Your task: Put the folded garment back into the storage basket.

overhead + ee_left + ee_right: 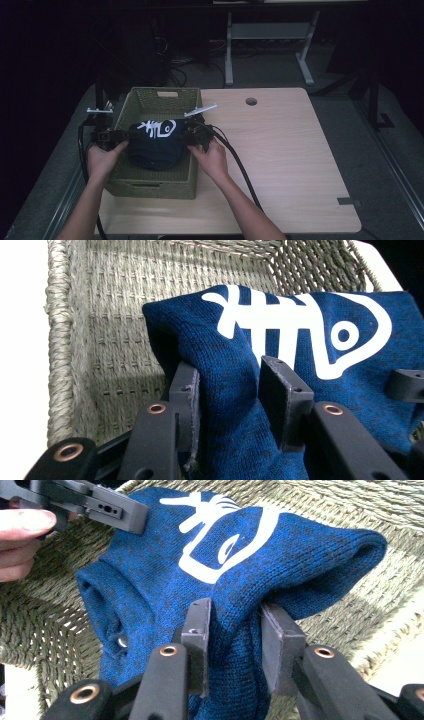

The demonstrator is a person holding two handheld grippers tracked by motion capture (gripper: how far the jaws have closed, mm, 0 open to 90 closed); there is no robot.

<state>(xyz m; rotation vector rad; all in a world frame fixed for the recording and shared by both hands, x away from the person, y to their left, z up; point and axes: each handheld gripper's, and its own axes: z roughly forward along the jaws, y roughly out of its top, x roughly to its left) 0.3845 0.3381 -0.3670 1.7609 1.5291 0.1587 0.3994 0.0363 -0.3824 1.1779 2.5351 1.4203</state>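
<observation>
A dark blue knit garment with a white fish-bone print hangs over the inside of a woven olive basket. My left gripper pinches its left side and my right gripper pinches its right side, each shut on a fold of the cloth. In the left gripper view the blue knit garment bunches between the jaws of the left gripper, with the basket wall behind. In the right gripper view the right gripper clamps the garment, and the left gripper's jaw shows at top left beside a hand.
The basket sits on the left part of a light wooden table with a cable hole near the back. Black cables trail from both grippers toward the front edge. Table legs and wires stand on the dark floor behind.
</observation>
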